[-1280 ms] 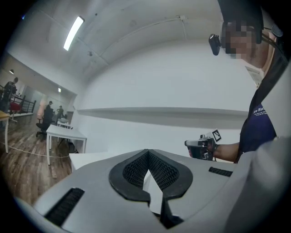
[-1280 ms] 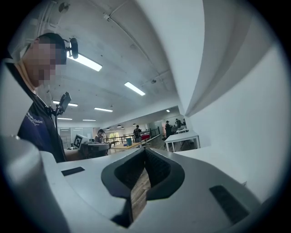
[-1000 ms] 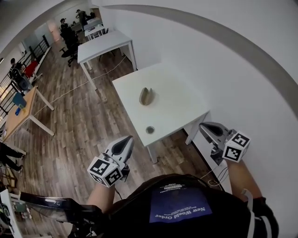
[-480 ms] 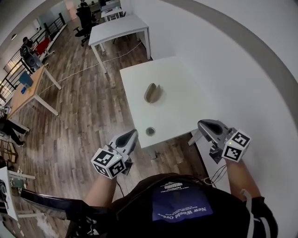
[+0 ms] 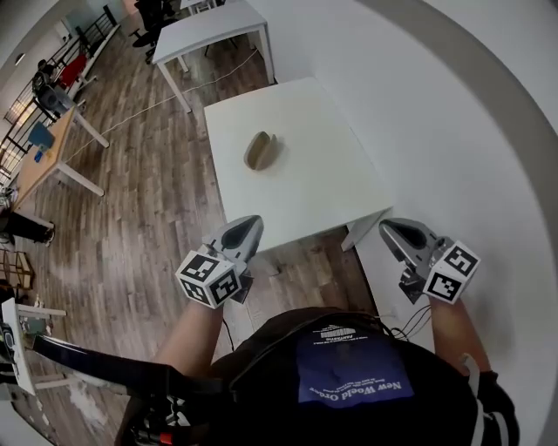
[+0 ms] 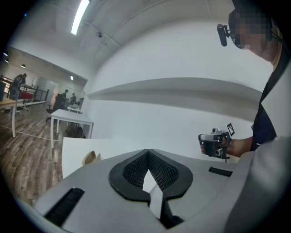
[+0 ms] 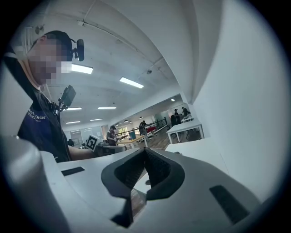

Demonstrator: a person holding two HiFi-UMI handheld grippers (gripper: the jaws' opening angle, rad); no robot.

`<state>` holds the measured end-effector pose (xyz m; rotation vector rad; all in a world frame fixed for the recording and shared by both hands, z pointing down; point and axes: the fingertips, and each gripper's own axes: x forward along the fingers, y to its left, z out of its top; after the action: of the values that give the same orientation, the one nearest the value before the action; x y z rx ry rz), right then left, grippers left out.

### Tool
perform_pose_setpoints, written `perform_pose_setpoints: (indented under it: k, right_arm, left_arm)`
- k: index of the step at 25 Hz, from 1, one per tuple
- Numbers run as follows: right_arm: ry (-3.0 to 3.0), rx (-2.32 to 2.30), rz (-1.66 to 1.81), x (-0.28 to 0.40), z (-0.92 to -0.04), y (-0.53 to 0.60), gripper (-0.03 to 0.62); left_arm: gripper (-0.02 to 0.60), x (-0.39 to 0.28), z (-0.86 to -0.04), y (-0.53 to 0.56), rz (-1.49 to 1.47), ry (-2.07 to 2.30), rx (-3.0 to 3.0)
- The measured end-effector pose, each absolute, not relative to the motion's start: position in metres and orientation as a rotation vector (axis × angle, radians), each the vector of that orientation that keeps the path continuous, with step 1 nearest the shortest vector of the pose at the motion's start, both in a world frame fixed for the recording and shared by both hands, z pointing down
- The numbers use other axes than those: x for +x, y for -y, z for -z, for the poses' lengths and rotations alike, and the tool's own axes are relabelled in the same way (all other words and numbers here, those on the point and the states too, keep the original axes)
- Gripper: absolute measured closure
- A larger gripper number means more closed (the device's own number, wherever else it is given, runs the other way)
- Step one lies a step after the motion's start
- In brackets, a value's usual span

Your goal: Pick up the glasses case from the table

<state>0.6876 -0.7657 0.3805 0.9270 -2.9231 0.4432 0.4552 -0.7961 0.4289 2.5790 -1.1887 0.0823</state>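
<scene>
A tan glasses case (image 5: 260, 150) lies open on the white table (image 5: 331, 174), toward its far left part. It also shows small in the left gripper view, the case (image 6: 90, 158) sitting left of the jaws. My left gripper (image 5: 248, 228) hovers over the table's near edge, shut and empty, well short of the case. My right gripper (image 5: 392, 231) is off the table's near right corner, close to the wall, also shut with nothing in it. Each gripper view shows its jaws pressed together, left gripper (image 6: 148, 157) and right gripper (image 7: 145, 152).
A white wall (image 5: 453, 131) runs along the table's right side. More white tables (image 5: 209, 26) and a wooden desk (image 5: 48, 157) stand on the plank floor (image 5: 148, 200) to the left and behind. A small round thing (image 7: 147, 182) sits on the table near its front edge.
Both grippers have moved forward toward the table's near edge. The table and case now sit closer. The small round thing is hidden behind the left gripper in the head view.
</scene>
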Motion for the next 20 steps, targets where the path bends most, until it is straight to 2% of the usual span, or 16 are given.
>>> perform_pose_setpoints:
  k: [11, 20]
  right_arm:
    - [2.978, 0.870, -0.403, 0.731, -0.392, 0.783, 0.600]
    - [2.972, 0.855, -0.369, 0.736, -0.386, 0.806, 0.600]
  left_arm:
    - [0.584, 0.520, -0.439, 0.815, -0.131, 1.193, 2.611]
    - [0.584, 0.518, -0.439, 0.830, -0.146, 1.240, 2.604]
